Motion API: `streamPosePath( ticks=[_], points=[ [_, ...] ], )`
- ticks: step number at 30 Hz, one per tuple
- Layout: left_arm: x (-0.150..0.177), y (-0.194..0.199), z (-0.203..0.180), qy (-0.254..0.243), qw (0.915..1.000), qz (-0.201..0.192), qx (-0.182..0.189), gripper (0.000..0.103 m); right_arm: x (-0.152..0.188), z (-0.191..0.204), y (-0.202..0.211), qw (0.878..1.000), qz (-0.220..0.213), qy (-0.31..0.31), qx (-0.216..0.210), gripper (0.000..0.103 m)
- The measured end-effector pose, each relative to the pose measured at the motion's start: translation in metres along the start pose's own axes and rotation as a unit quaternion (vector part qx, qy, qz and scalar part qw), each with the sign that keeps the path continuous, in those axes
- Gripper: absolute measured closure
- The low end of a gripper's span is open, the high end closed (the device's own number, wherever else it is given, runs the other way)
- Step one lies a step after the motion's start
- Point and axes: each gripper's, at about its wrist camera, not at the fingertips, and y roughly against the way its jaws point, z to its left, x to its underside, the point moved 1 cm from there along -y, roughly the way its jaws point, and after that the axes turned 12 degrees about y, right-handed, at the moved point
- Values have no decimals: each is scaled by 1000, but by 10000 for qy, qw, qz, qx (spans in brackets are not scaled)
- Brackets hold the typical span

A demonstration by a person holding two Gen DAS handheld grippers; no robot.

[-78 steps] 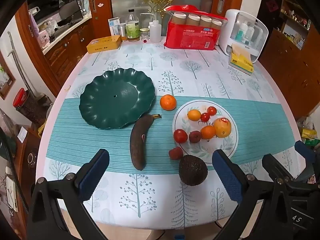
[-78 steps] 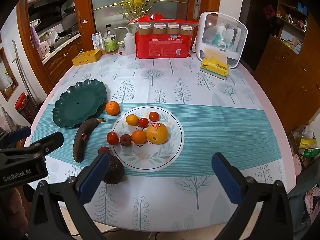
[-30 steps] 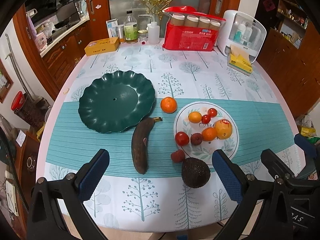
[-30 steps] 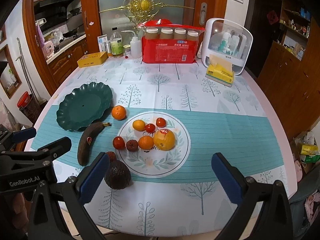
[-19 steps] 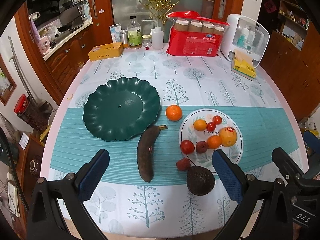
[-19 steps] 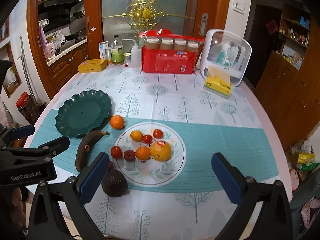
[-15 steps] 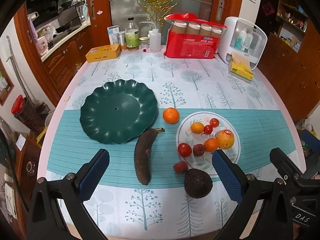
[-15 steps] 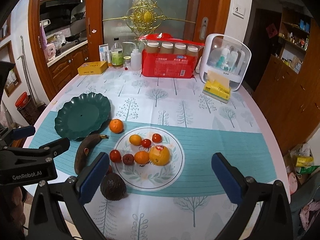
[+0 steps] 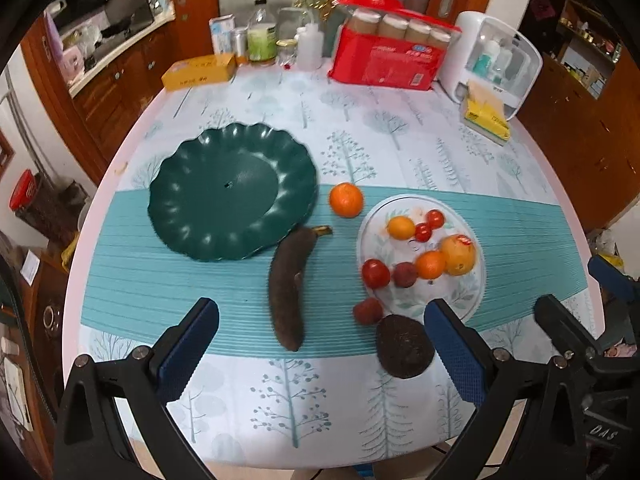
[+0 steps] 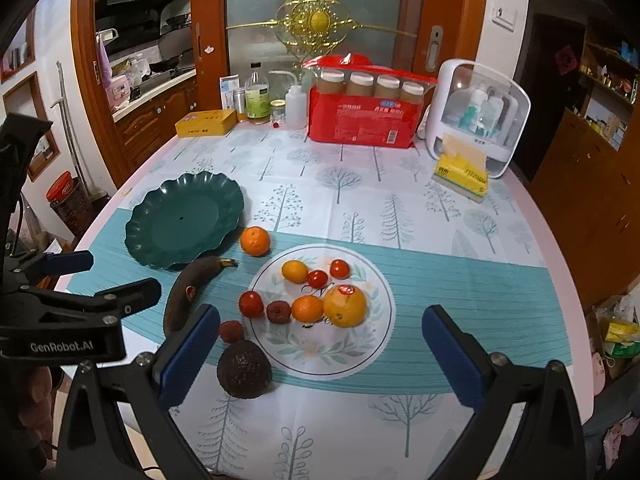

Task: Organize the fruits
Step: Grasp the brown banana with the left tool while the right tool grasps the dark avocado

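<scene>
Left wrist view: the left tongs [image 9: 320, 338] hung spread and empty above the desk [image 9: 400, 140]. The blackened banana [image 9: 289, 286] lay just right of the green scalloped dish [image 9: 230, 194]; it likely was soft, best gripped gently mid-length.

Right wrist view: the right tongs [image 10: 318, 342] were spread, empty. The avocado [image 10: 244, 368] sat near the white plate [image 10: 380, 320], likely firm enough to pinch across its middle.

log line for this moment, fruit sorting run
phase: pre-grasp | left gripper: open, empty | right gripper: open, empty | green plate: empty | banana, avocado: on table
</scene>
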Motion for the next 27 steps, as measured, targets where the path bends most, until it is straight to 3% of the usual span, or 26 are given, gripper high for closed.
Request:
streamPosePath(
  ticks=[5,10,17,27],
  points=[
    [-1,-14,23,104,9992,128,-354,1,6,1,-16,9994,260,-56,-223,7],
    [3,-31,44,287,9978,365,-464,1,13,4,-34,9972,522,-70,-526,10],
    [14,-66,51,342,9936,764,-765,2,24,15,-62,9922,834,5,-928,14],
    [6,-102,46,596,9921,878,-675,3,40,39,-101,9790,1296,172,-1565,18]
  ],
)
